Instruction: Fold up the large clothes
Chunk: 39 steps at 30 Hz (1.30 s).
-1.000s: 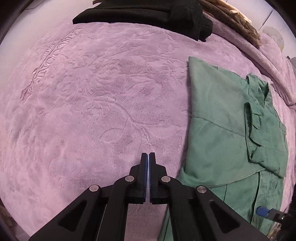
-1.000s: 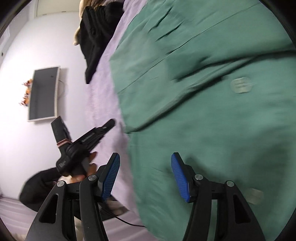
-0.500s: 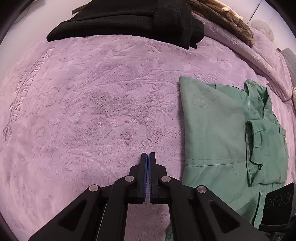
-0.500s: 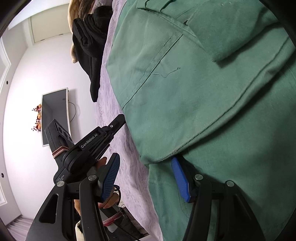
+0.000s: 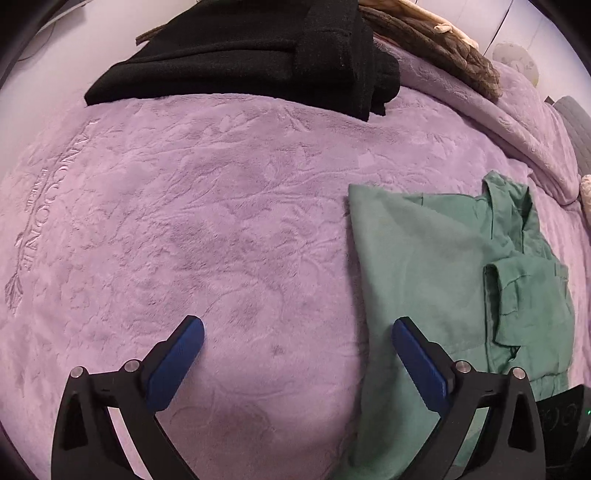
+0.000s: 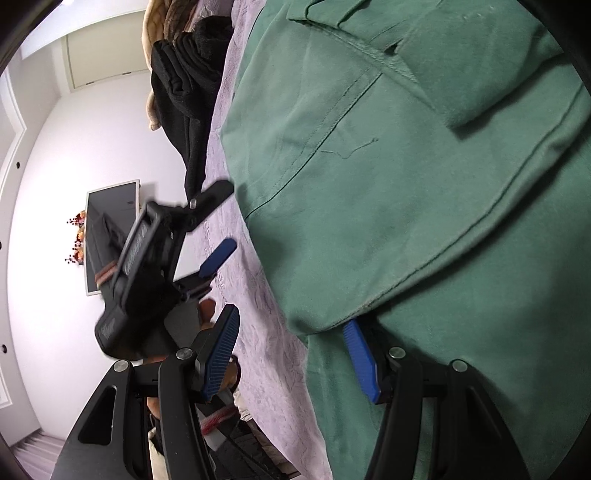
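Observation:
A green shirt (image 5: 436, 266) lies partly folded on the purple blanket (image 5: 207, 229), at the right of the left wrist view. My left gripper (image 5: 295, 350) is open and empty, low over the blanket, its right finger at the shirt's left edge. In the right wrist view the shirt (image 6: 424, 184) fills the frame. My right gripper (image 6: 295, 354) is open, straddling the shirt's folded edge; its right finger sits under a fold, its left finger over bare blanket. The left gripper (image 6: 221, 221) shows there too, open.
A folded black garment (image 5: 266, 55) lies at the far edge of the blanket, with brown and beige clothes (image 5: 432, 33) behind it. A wall screen (image 6: 110, 225) hangs beyond the bed edge. A dark device (image 5: 565, 410) sits at the lower right.
My left gripper has opened from shut and moved forward and right toward the shirt's edge. My right gripper has come down to the shirt's folded edge and stays open.

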Each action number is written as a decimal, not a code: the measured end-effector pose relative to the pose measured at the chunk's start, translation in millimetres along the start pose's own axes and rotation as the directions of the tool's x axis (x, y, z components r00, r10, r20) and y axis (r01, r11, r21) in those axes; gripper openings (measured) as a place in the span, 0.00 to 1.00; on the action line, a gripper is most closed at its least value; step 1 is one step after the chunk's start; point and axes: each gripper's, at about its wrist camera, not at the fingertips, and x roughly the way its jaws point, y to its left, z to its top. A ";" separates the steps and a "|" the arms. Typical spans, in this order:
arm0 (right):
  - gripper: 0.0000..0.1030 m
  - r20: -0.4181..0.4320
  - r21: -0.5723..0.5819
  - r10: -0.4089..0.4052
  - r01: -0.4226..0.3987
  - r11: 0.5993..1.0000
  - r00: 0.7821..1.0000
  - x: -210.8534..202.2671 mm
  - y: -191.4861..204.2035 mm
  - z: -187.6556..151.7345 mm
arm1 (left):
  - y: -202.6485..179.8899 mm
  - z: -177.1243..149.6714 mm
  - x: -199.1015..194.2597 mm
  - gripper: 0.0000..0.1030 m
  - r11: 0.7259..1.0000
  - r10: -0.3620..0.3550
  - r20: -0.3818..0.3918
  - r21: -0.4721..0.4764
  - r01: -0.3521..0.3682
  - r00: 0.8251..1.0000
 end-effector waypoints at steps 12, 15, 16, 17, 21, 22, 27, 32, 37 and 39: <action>0.03 -0.040 0.009 0.114 -0.114 0.993 0.993 23.8 14.1 0.9 | -34.6 34.1 44.4 0.03 0.980 -0.197 -0.088 0.009 0.199 0.976; 0.03 -0.071 -0.028 0.080 -0.082 0.996 0.994 35.9 18.9 1.2 | -34.9 38.7 41.6 0.03 0.975 -0.216 -0.070 0.043 0.219 0.974; 0.03 -0.079 -0.021 0.069 -0.071 0.997 0.995 40.7 14.8 0.9 | -33.7 39.9 44.2 0.03 0.975 -0.213 -0.073 0.052 0.217 0.974; 0.03 -0.090 -0.011 0.046 -0.047 0.999 0.995 47.8 7.1 -0.1 | -33.8 39.5 50.0 0.03 0.976 -0.206 -0.080 0.056 0.211 0.975; 0.03 -0.124 0.003 -0.011 0.012 1.000 0.992 59.2 -9.7 -11.0 | -29.7 34.5 63.6 0.03 0.975 -0.217 -0.089 0.035 0.220 0.972; 0.04 -0.129 -0.013 -0.021 0.020 1.000 0.991 58.0 -7.1 -14.4 | -30.3 34.4 66.7 0.03 0.975 -0.220 -0.088 0.025 0.223 0.972; 0.07 -0.239 -0.196 -0.120 0.073 0.978 0.964 41.9 18.5 -35.8 | -16.1 33.2 40.0 0.03 0.985 -0.168 -0.054 0.020 0.170 0.984; 0.07 -0.009 -0.350 -0.240 0.222 0.910 0.971 -43.7 40.1 -9.6 | -13.0 25.7 -3.6 0.03 0.992 -0.107 0.014 0.075 0.106 0.994; 0.07 0.237 -0.291 -0.330 0.391 0.873 0.914 -105.2 31.9 48.1 | -31.2 -7.6 -15.4 0.03 0.986 -0.094 0.008 0.136 0.092 0.996; 0.07 0.233 -0.250 -0.388 0.441 0.862 0.892 -105.6 16.2 61.5 | -38.0 -24.1 -1.9 0.03 0.987 -0.072 -0.034 0.143 0.076 0.997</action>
